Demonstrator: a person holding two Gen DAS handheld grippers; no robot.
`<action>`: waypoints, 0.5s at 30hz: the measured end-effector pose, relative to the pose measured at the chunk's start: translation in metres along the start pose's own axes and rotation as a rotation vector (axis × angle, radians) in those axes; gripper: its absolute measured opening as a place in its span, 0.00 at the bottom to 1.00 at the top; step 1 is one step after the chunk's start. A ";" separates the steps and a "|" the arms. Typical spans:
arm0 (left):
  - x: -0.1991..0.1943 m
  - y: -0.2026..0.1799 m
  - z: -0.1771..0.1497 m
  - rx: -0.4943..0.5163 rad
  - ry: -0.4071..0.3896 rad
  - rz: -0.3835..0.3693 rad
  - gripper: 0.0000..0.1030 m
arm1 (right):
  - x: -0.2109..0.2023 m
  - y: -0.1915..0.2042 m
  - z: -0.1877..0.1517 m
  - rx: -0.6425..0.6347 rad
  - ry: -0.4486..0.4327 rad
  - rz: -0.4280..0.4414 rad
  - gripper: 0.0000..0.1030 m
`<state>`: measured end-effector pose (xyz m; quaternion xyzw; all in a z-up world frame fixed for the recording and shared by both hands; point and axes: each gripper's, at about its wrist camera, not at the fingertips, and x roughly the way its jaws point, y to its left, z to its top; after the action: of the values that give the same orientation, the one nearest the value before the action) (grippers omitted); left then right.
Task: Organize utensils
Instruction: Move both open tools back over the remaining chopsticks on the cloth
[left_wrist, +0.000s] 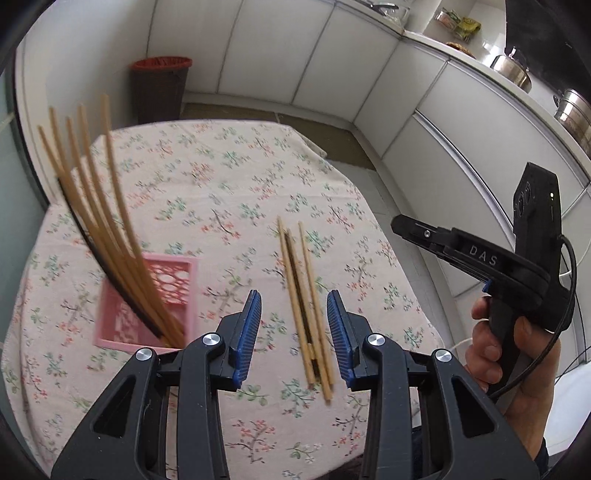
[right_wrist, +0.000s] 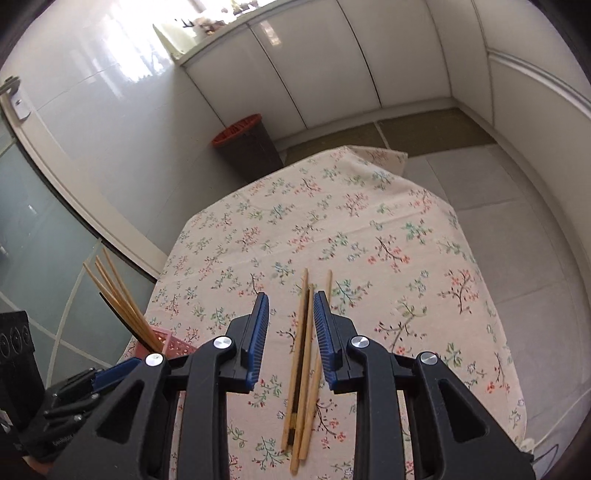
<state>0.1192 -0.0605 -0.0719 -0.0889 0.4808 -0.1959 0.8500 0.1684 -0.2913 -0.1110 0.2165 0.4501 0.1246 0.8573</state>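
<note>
Several loose chopsticks (left_wrist: 303, 295), wooden with one dark one, lie side by side on the floral tablecloth; they also show in the right wrist view (right_wrist: 303, 354). A pink lattice holder (left_wrist: 147, 306) stands left of them with several chopsticks (left_wrist: 96, 206) upright in it; it also shows in the right wrist view (right_wrist: 166, 341). My left gripper (left_wrist: 293, 332) is open and empty, above the loose chopsticks' near ends. My right gripper (right_wrist: 290, 332) is open and empty, straddling the loose chopsticks from above. The right gripper also shows in the left wrist view (left_wrist: 402, 223), held up at the right.
The table (right_wrist: 369, 221) has edges close on the left and right. A brown bin with a red rim (left_wrist: 159, 88) stands on the floor beyond the table. White cabinets (left_wrist: 332, 55) line the far wall, with pots (left_wrist: 511, 70) on the counter at right.
</note>
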 end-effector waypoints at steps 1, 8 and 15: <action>0.011 -0.005 -0.001 -0.005 0.031 -0.023 0.35 | 0.001 -0.006 0.000 0.015 0.011 -0.014 0.26; 0.080 -0.017 -0.002 -0.058 0.152 -0.020 0.49 | 0.012 -0.045 -0.005 0.139 0.098 -0.058 0.27; 0.124 -0.002 0.002 -0.083 0.195 0.104 0.49 | 0.009 -0.055 -0.005 0.156 0.099 -0.042 0.27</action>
<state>0.1777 -0.1143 -0.1675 -0.0796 0.5727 -0.1393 0.8039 0.1704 -0.3347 -0.1467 0.2669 0.5045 0.0816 0.8170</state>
